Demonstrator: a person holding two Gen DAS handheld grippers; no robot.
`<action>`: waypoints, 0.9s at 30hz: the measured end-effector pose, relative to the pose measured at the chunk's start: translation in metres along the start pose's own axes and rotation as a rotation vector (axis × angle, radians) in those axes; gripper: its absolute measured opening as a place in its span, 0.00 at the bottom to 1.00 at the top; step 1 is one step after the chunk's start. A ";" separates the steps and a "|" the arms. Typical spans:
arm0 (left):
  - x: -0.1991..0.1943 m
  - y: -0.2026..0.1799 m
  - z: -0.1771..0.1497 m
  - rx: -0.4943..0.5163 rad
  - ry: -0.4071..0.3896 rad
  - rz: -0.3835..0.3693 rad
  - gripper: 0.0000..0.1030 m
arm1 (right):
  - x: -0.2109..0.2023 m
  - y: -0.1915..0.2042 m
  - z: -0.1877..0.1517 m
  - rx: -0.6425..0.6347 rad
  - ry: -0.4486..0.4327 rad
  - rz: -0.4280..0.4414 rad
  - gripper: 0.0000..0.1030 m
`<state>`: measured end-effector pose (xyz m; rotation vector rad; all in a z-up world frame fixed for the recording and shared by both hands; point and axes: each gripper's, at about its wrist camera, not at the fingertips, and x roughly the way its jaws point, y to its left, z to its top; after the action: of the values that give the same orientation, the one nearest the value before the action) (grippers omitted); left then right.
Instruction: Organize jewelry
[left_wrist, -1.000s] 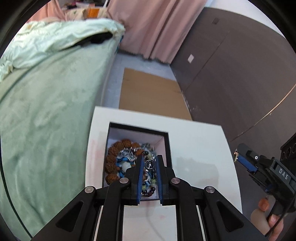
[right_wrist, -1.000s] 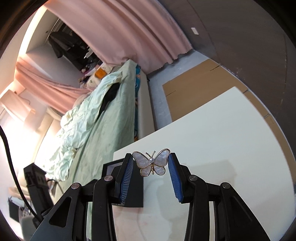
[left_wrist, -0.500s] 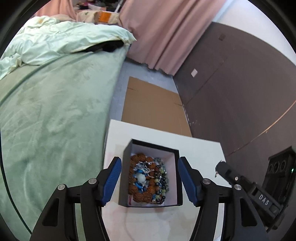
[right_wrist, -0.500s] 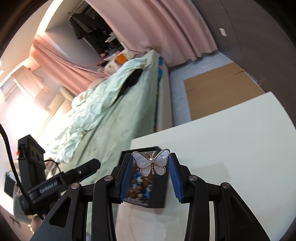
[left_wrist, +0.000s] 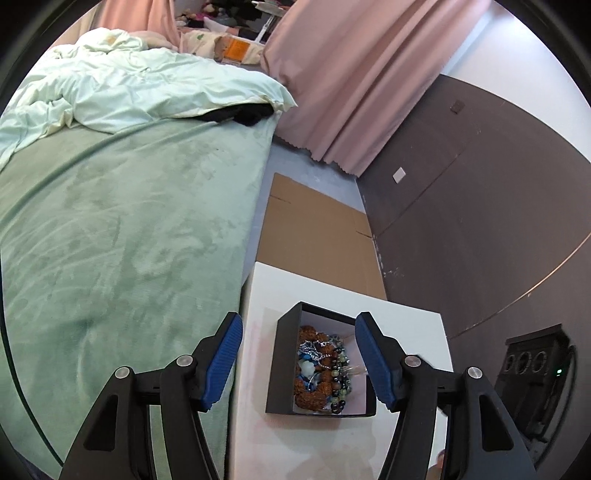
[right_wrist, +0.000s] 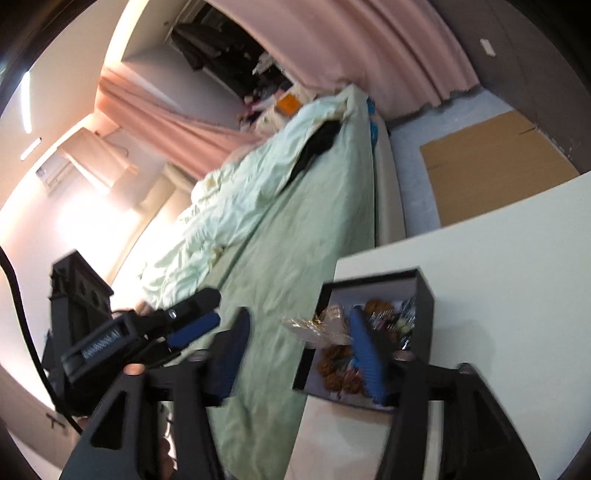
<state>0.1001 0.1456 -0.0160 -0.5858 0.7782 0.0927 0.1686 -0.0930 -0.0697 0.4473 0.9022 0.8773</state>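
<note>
While the left gripper (left_wrist: 299, 363) hangs wide open and empty above the box (left_wrist: 282, 363) of beads (left_wrist: 320, 371), the right gripper (right_wrist: 295, 354) is spread wide too. A blurred butterfly brooch (right_wrist: 314, 326) sits between its fingers, seemingly loose over the box's near edge.

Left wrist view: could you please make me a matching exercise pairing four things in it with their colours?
Things:
1. box
2. curtain
3. blanket
4. cardboard

Colours:
A. green
B. brown
C. black
D. pink

Pairs: 1-C; 2-D; 3-A; 4-B
</note>
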 end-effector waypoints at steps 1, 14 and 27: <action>-0.001 0.000 -0.001 0.001 0.000 0.000 0.63 | 0.000 -0.001 -0.001 0.001 0.001 -0.018 0.61; -0.020 -0.009 -0.015 0.047 -0.020 -0.024 0.63 | -0.049 -0.005 -0.010 -0.002 -0.042 -0.092 0.62; -0.037 -0.046 -0.048 0.199 -0.054 -0.026 0.89 | -0.106 -0.006 -0.023 -0.023 -0.085 -0.199 0.80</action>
<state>0.0562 0.0864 0.0036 -0.4027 0.7177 0.0061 0.1184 -0.1825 -0.0351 0.3660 0.8421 0.6814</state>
